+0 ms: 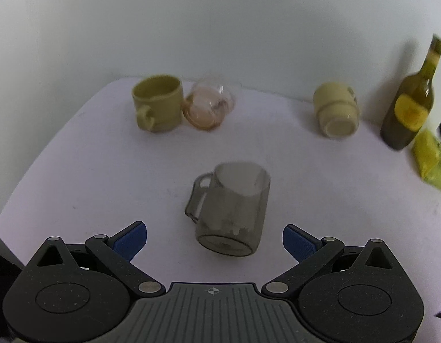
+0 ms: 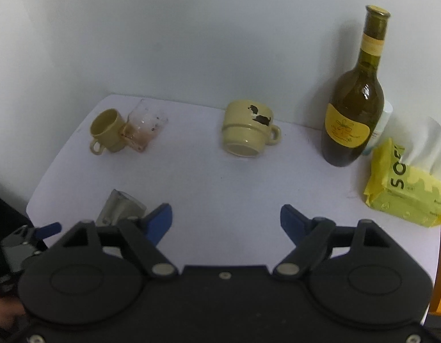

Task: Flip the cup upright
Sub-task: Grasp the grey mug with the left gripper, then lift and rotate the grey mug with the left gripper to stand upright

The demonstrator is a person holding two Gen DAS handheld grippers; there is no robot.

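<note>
Lying on its side, smoky grey glass mug (image 1: 230,211) – handle at 9 o'clock – between spread left gripper (image 1: 214,238) jaws, untouched; right gripper (image 2: 226,220) jaws released too.

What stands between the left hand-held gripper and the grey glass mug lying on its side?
Nothing visible. The left hand-held gripper is open, and only bare white table separates its fingers from the grey glass mug.

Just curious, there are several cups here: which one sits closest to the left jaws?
The smoky grey glass mug, lying on its side just ahead of the open left gripper. The other cups sit far back near the wall.
</note>
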